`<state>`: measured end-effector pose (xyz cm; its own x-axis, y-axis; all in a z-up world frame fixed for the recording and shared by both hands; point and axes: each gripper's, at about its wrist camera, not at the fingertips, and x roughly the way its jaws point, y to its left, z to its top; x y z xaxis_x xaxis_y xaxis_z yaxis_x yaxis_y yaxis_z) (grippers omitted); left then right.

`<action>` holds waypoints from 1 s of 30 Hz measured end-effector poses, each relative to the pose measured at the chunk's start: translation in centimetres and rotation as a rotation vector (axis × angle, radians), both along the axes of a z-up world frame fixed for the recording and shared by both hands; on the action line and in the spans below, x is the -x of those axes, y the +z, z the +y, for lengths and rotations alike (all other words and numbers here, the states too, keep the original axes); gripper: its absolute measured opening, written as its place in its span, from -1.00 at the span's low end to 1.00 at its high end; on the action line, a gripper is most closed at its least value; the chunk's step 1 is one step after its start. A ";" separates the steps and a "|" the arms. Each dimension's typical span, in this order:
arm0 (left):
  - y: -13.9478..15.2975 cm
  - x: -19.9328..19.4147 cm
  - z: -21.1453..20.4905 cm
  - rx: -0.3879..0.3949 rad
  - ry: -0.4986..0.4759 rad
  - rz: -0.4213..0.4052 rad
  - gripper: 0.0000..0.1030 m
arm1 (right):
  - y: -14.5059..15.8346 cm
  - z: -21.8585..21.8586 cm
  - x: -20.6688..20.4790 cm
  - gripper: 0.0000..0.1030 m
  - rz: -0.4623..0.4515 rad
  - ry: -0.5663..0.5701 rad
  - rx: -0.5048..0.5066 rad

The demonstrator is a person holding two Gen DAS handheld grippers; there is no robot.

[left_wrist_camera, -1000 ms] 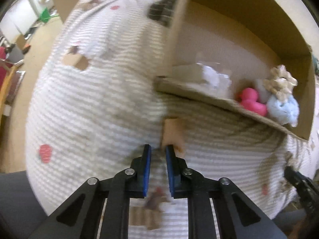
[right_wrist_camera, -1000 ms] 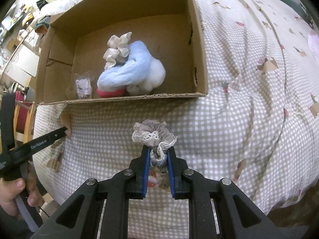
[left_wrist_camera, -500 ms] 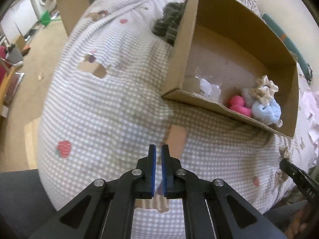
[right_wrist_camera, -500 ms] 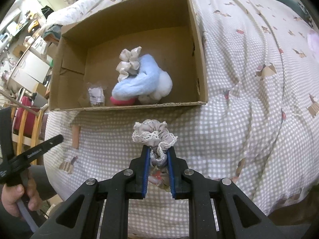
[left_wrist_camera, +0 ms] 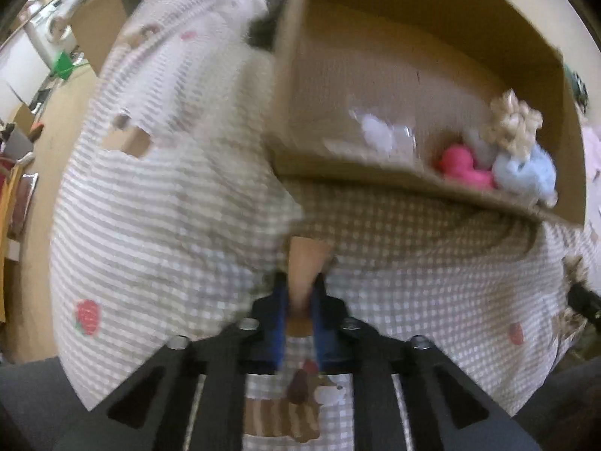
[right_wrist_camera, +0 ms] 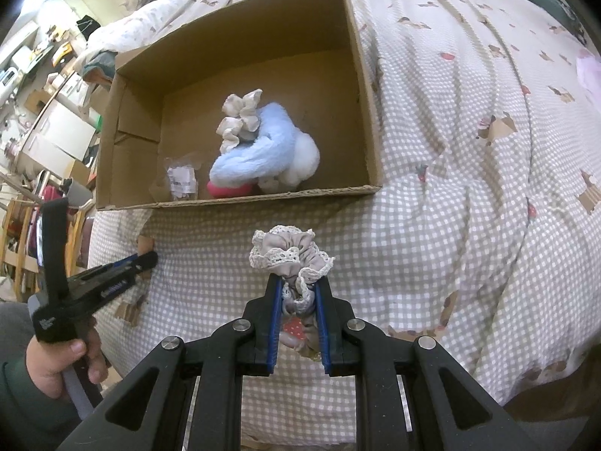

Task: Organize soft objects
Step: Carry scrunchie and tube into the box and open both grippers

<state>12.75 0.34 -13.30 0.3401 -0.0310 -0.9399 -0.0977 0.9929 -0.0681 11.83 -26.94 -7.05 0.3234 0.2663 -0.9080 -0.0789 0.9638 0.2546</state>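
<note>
My right gripper (right_wrist_camera: 298, 293) is shut on a beige lace-trimmed scrunchie (right_wrist_camera: 289, 255), held above the checked bedspread just in front of the open cardboard box (right_wrist_camera: 360, 82). Inside the box lie a cream scrunchie (right_wrist_camera: 240, 120), a pale blue fluffy piece (right_wrist_camera: 251, 158), a white fluffy ball (right_wrist_camera: 302, 158), a pink soft toy (right_wrist_camera: 227, 189) and a small clear packet (right_wrist_camera: 182, 180). My left gripper (left_wrist_camera: 300, 293) hangs low over the bedspread, left of the box front, its fingers a small gap apart with nothing between them. It also shows in the right wrist view (right_wrist_camera: 144, 261).
The checked bedspread (right_wrist_camera: 450, 188) with printed patches covers the bed. A dark grey knitted item (left_wrist_camera: 270, 26) lies behind the box's left wall. Wooden chairs (right_wrist_camera: 18, 233) and furniture stand off the bed's left edge. A pink cloth (right_wrist_camera: 588, 71) lies far right.
The left gripper has dropped closer to the bedspread and its fingers have parted slightly. The right gripper has drawn back a little from the box with the scrunchie.
</note>
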 end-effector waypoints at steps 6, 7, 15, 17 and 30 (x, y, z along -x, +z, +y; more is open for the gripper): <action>3.2 1.2 3.4 0.025 0.110 -0.097 -0.91 | 0.1 1.0 -0.6 -0.64 -0.004 0.022 -0.004; 3.9 1.5 3.6 0.036 0.119 -0.112 -0.91 | 0.1 1.1 -0.6 -0.64 -0.007 0.025 -0.008; 14.9 4.2 1.6 0.057 -0.020 -0.423 -0.91 | 4.1 0.3 -0.6 -0.64 -0.063 0.040 -0.104; 17.1 3.7 0.3 0.049 -0.063 -0.459 -0.91 | 5.8 0.2 -1.1 -0.64 -0.095 0.039 -0.125; 17.5 -2.3 -2.3 0.064 -0.120 -0.388 -0.91 | 9.3 2.1 -6.8 -0.64 -0.214 0.056 -0.292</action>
